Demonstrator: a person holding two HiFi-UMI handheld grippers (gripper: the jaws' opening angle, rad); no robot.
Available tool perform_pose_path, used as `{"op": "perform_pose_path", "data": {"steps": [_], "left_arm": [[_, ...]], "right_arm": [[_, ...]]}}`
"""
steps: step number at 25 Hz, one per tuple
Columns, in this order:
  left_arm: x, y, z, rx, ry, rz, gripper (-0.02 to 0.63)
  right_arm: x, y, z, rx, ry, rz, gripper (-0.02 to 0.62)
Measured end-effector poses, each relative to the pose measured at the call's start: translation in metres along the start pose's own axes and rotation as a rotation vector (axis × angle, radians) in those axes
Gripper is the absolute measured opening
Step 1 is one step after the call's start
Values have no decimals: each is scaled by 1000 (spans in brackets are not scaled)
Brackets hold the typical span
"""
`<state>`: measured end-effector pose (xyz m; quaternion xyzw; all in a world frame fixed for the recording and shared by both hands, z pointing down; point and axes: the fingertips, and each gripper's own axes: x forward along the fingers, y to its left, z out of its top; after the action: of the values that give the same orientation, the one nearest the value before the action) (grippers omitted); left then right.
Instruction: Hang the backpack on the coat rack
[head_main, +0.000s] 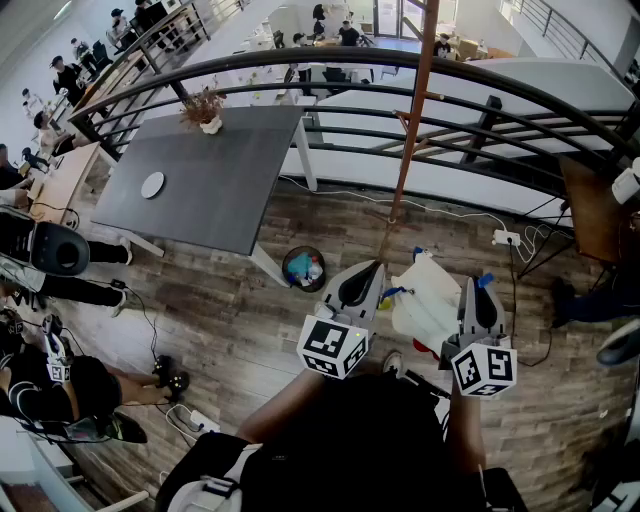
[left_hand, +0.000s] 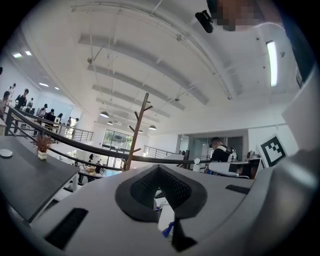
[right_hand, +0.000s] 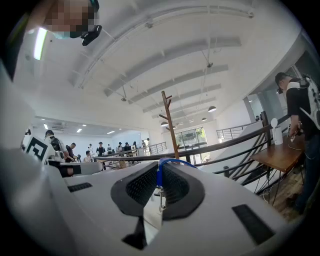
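Note:
Between my two grippers, low in the head view, hangs a white backpack (head_main: 428, 300) with blue straps. My left gripper (head_main: 362, 276) is at its left side, jaws shut, with white fabric and a blue strap end (left_hand: 168, 229) in the gap. At the bag's right, my right gripper (head_main: 479, 296) is shut on a blue strap loop (right_hand: 161, 164) that arches over its pads. The coat rack (head_main: 412, 130) is a brown wooden pole just beyond the bag, by the railing. Its branched top shows ahead in the left gripper view (left_hand: 136, 131) and the right gripper view (right_hand: 170, 119).
A curved black railing (head_main: 400, 75) runs behind the rack. A dark table (head_main: 210, 170) with a potted plant (head_main: 206, 108) stands at the left, a trash bin (head_main: 303, 267) beside it. At the right are a power strip (head_main: 505, 238) and a wooden desk (head_main: 590, 205). People sit at far left.

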<state>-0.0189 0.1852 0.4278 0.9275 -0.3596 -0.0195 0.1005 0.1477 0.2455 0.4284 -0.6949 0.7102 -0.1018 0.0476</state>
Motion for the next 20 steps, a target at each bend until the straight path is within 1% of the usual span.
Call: {"op": "perform_pose_path", "data": {"steps": [10,16,20], "left_arm": [[-2,-1,6,-3,-1,-16,8],[1,-3,3,-3,2,-28,8],[-3,-1,7,-6,-5,-30,8]], "right_arm": [[1,7,7,-13,-9,9,26],[4,5,3,-12,9,19,26],[3,13,1,-19,14,39,26]]}}
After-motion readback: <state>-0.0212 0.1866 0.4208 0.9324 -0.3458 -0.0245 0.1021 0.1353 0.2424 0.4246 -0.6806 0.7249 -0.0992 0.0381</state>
